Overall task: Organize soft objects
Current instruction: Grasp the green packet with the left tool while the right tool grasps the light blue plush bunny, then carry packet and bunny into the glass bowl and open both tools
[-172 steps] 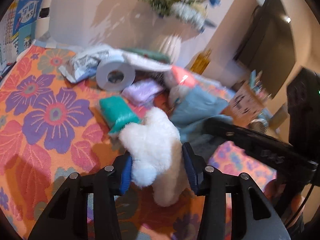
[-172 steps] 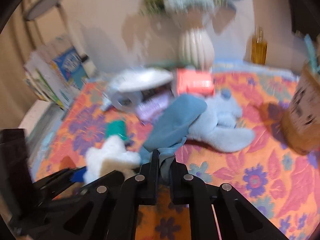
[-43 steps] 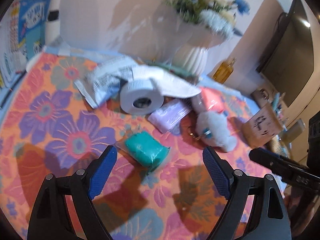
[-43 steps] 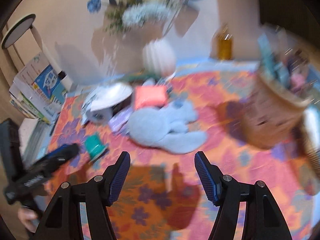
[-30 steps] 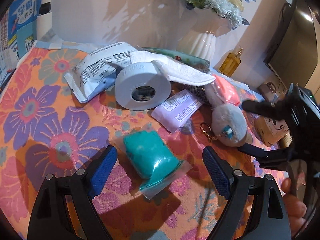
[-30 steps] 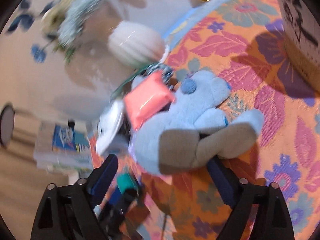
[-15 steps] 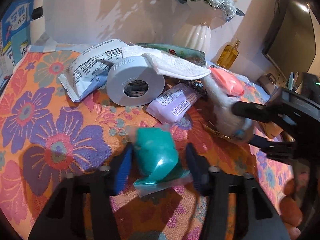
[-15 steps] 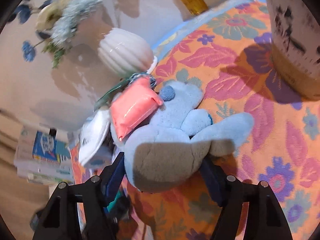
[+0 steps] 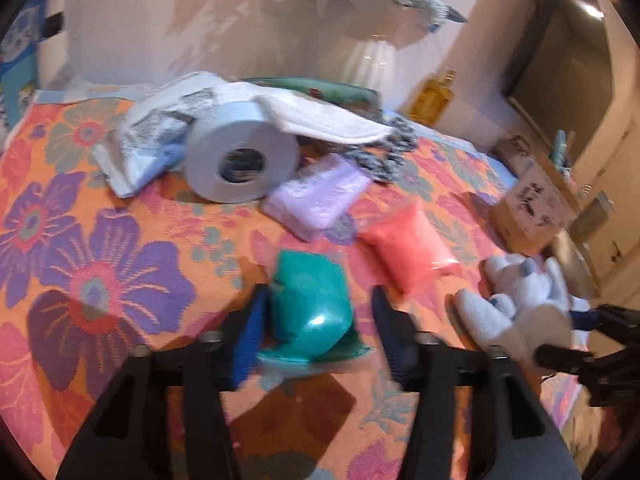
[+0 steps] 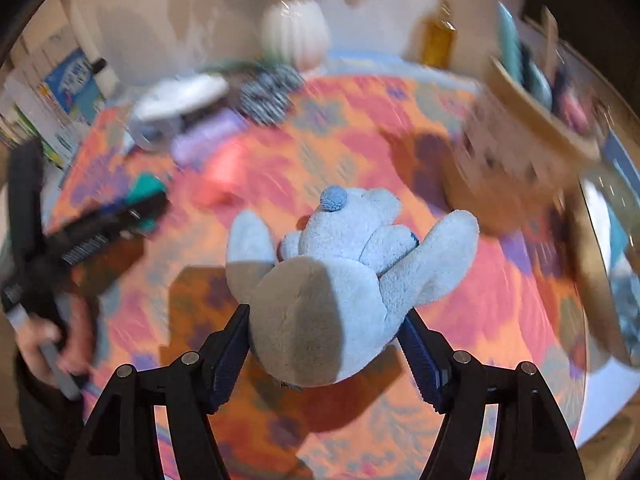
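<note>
Gripping blue plush (image 10: 340,280), right tool (image 10: 324,350) clamps it above surface (image 10: 500,300). Left tool (image 9: 316,332) straddles teal pouch (image 9: 310,300), jaws just widened. Pink pouch (image 9: 404,240), lilac pack (image 9: 320,196) beside teal pouch, unsorted.

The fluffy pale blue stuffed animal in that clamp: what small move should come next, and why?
Probably carry the pale blue plush toy on toward the brown basket. The right gripper is shut on its body, it looks lifted off the flowered orange cloth, and the basket stands close by on the right.
</note>
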Tool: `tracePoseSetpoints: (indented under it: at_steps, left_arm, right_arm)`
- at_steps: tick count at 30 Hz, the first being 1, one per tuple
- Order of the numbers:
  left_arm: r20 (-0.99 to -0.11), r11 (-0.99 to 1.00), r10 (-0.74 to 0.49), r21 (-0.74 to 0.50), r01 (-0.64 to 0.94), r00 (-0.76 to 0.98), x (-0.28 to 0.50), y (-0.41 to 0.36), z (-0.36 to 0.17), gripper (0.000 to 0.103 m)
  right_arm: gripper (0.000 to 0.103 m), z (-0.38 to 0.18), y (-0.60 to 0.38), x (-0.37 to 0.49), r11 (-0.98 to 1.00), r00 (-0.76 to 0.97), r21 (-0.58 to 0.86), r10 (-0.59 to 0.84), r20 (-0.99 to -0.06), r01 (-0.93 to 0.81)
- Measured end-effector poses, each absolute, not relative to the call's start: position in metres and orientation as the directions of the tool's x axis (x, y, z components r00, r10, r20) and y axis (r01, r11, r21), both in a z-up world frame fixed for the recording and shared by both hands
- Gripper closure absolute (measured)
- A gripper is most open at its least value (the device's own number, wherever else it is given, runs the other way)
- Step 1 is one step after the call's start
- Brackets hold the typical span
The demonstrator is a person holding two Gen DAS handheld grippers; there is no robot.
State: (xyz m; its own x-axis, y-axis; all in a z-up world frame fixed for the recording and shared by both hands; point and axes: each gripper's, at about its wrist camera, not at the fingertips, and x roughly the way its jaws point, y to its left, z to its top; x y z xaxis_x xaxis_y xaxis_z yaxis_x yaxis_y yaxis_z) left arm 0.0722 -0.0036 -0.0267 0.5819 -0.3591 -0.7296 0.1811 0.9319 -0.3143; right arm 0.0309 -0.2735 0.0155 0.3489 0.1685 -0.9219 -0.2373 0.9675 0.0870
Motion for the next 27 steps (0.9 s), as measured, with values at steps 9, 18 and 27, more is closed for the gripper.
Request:
tracePoseSetpoints:
  at_steps: [9, 18, 27]
  left_arm:
    - [-0.760, 0.965, -0.261, -0.230, 0.129, 0.595, 0.072, -0.011, -0.028, 0.024]
    - [-0.764, 0.981, -0.190, -0.120, 0.154, 0.616, 0.068, -0.025, -0.026, 0.068]
    - [-0.648, 0.945, -0.327, -0.219, 0.243, 0.687, 0.028, -0.047, 0.026, 0.068]
  right_arm:
    - [0.012, -0.003, -0.296, 0.042, 0.962, 0.320, 0.266, 0.273, -0.907, -0.066]
    - [0.036, -0.009, -0.268, 0.037, 0.964, 0.423, 0.256, 0.262, -0.867, -0.073]
    - [0.037, 0.054, -0.278, 0.017, 0.962, 0.584, 0.217, 0.273, -0.764, -0.165]
